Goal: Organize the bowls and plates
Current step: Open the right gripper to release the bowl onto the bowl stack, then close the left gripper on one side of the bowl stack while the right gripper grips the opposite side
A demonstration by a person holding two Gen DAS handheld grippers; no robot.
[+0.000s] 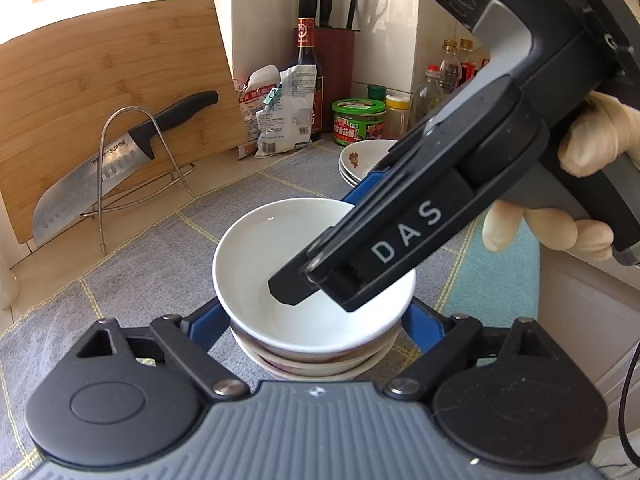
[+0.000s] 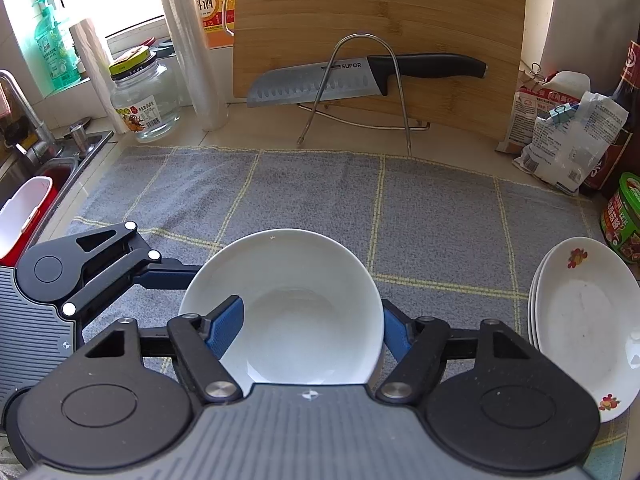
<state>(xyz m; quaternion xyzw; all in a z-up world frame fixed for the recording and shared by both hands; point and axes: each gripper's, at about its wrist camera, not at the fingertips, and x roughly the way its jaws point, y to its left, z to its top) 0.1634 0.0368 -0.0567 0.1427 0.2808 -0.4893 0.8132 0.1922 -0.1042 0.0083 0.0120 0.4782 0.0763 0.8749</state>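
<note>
1. My left gripper (image 1: 318, 318) is open wide, with 1 finger on each side of the stacked bowls (image 1: 312, 364).
2. The white bowl (image 2: 296, 300) sits on top, mouth up. It is round, with no long side.
3. My right gripper (image 2: 312, 326) has 1 finger inside it and 1 outside. I cannot tell if it squeezes.
4. The plates (image 2: 580, 320) lie to its right.

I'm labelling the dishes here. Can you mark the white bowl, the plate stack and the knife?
white bowl (image 2: 288, 280): right wrist view, inner wall.
plate stack (image 2: 580, 320): right wrist view, top plate's centre.
knife (image 2: 304, 86): right wrist view, blade.
</note>
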